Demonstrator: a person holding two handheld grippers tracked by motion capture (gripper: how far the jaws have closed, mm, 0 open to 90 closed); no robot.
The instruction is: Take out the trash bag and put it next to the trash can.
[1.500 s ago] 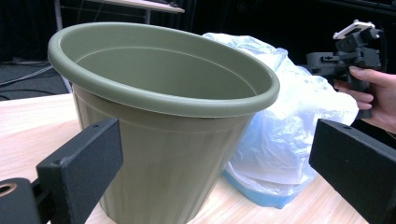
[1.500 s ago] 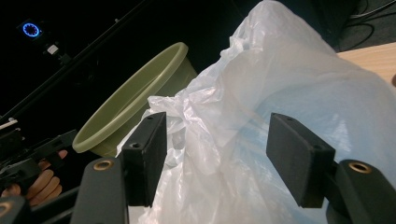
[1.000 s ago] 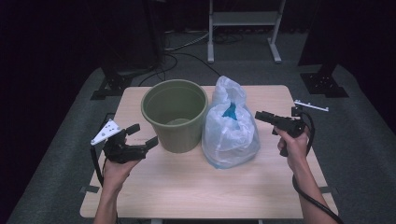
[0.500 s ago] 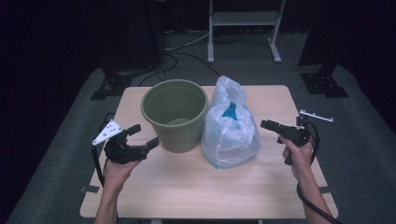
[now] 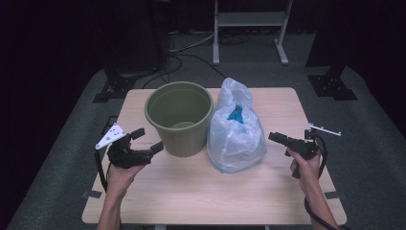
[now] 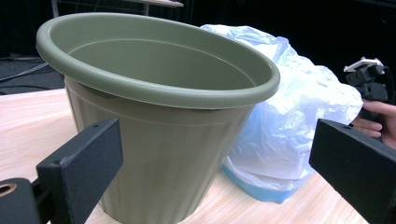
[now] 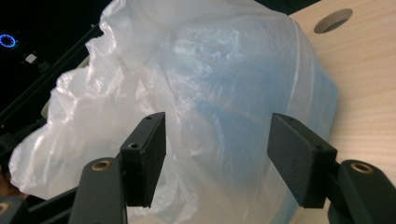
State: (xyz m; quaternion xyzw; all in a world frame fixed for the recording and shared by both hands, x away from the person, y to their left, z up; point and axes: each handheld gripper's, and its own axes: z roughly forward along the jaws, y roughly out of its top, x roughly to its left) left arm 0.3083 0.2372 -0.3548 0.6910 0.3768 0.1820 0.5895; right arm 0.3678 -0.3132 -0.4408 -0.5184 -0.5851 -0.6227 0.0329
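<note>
A translucent white plastic bag with something blue inside [image 5: 237,132] stands on the pale wooden table [image 5: 191,191], touching or all but touching the round olive-green plastic pot [image 5: 179,117] to its left; I cannot tell which from here. The bag's crumpled top is loose and open, and that looks to me like the main risk: if the right gripper [image 5: 276,138] pinches only a fold of thin film, the plastic could slip out or stretch, and the bag would sag or tip instead of lifting. A push from the side might also shove the bag against the pot, which looks light enough to slide.

The right gripper is level with the bag's lower half, just beside its right flank and pointing at it, jaws spread wide with nothing between them. In the right gripper view the bag [image 7: 196,93] bulges close ahead of the black pads [image 7: 144,154]. The hand [image 5: 302,165] grips the handle from below, forearm coming in from the table's near edge.

The left gripper [image 5: 148,143] hovers near the pot's left wall, jaws also wide and empty, aimed across at it; in the left gripper view the pot [image 6: 159,116] looms between the jaws without touching them. If that gripper closes on the ribbed, tapering wall, I judge it could skid off.
</note>
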